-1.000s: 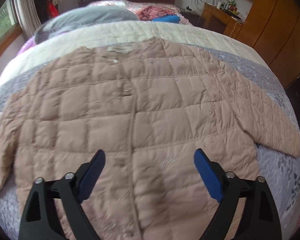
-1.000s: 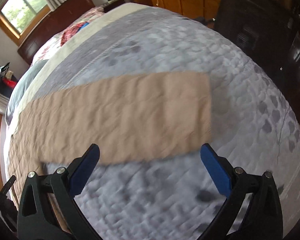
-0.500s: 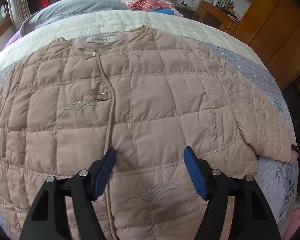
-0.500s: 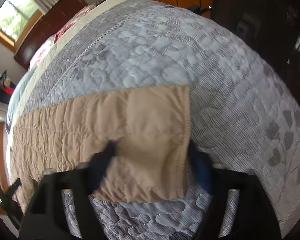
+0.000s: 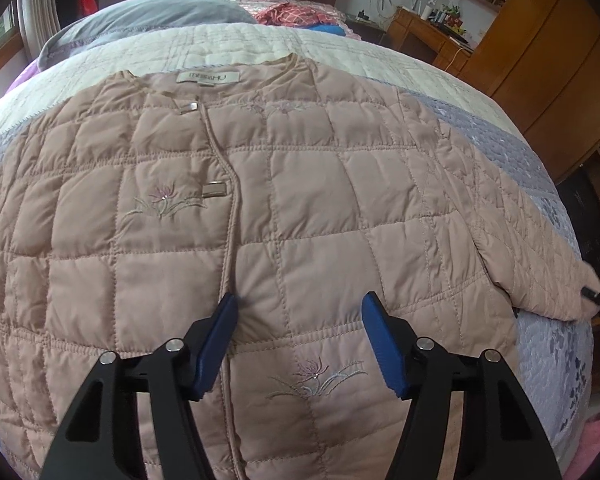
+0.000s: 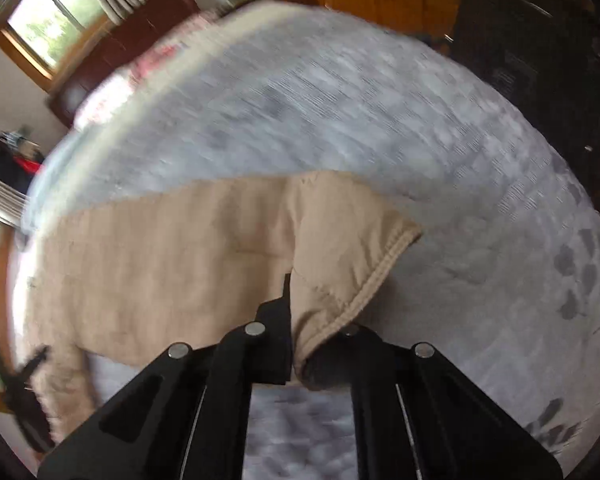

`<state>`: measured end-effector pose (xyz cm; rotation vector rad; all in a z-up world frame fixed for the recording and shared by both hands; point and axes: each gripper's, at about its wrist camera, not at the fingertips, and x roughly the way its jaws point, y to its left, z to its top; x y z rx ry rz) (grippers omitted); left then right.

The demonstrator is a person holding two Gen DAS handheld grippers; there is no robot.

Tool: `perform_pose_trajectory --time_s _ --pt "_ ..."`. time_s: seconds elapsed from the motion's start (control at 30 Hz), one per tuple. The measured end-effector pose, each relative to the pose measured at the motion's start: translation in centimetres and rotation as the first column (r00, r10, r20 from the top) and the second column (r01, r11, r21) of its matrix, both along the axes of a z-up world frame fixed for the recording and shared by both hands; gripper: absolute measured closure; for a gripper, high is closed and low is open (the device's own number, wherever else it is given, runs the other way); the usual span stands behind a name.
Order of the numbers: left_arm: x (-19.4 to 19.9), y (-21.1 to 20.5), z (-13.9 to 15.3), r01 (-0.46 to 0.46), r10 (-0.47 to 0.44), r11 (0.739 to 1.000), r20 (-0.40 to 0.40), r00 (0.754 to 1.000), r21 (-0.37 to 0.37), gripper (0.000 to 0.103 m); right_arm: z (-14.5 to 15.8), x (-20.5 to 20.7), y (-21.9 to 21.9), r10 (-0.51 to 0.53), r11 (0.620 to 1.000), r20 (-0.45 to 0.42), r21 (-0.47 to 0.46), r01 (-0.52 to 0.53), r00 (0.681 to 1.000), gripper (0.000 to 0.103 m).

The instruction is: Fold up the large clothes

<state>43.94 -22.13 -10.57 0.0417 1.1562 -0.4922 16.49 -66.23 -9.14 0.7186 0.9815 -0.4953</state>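
A beige quilted jacket (image 5: 300,208) lies flat, front up, on the bed, collar toward the headboard. My left gripper (image 5: 298,320) is open and empty, hovering just above the jacket's lower front beside the placket. In the right wrist view my right gripper (image 6: 300,304) is shut on the cuff of the jacket's sleeve (image 6: 340,248) and lifts it a little off the quilt. The same sleeve end (image 5: 560,284) and the right gripper's tip show at the right edge of the left wrist view.
The bed is covered by a grey and cream quilt (image 5: 500,128). A grey pillow (image 5: 148,16) and a heap of red clothes (image 5: 296,16) lie near the headboard. A wooden wardrobe (image 5: 548,40) and desk stand on the right. A window (image 6: 56,20) is behind.
My right gripper moved down onto the sleeve cuff, closed on it and raised it. My left gripper moved forward and lower over the jacket's front and stayed open.
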Motion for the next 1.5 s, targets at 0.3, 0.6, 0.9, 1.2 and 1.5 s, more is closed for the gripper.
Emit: perform_pose_trajectory --time_s 0.3,0.6,0.9,1.2,1.5 --pt "-1.6 1.9 2.1 0.014 -0.013 1.0 0.068 0.998 -0.018 0.039 6.6 11.1 14.6 0.379 0.925 0.172 -0.056 -0.375 0.909 0.098" --pt "-1.0 4.4 3.1 0.015 -0.016 1.0 0.119 0.993 0.005 0.039 2.2 22.3 26.7 0.578 0.816 0.064 -0.049 -0.576 0.814 0.098" --pt "-0.8 4.5 3.6 0.036 -0.027 0.994 0.091 0.995 -0.101 0.039 1.2 22.0 28.4 0.63 0.746 0.222 0.093 -0.659 0.744 0.061" --pt "-1.2 -3.2 2.0 0.116 -0.129 0.97 -0.05 0.99 -0.212 0.032 3.9 15.4 19.7 0.409 0.912 0.115 -0.075 -0.403 0.905 0.068" --pt "-1.3 -5.4 1.1 0.078 -0.1 0.966 -0.078 0.992 -0.248 0.099 0.8 11.7 14.1 0.268 0.963 0.101 0.004 -0.27 0.958 0.068"
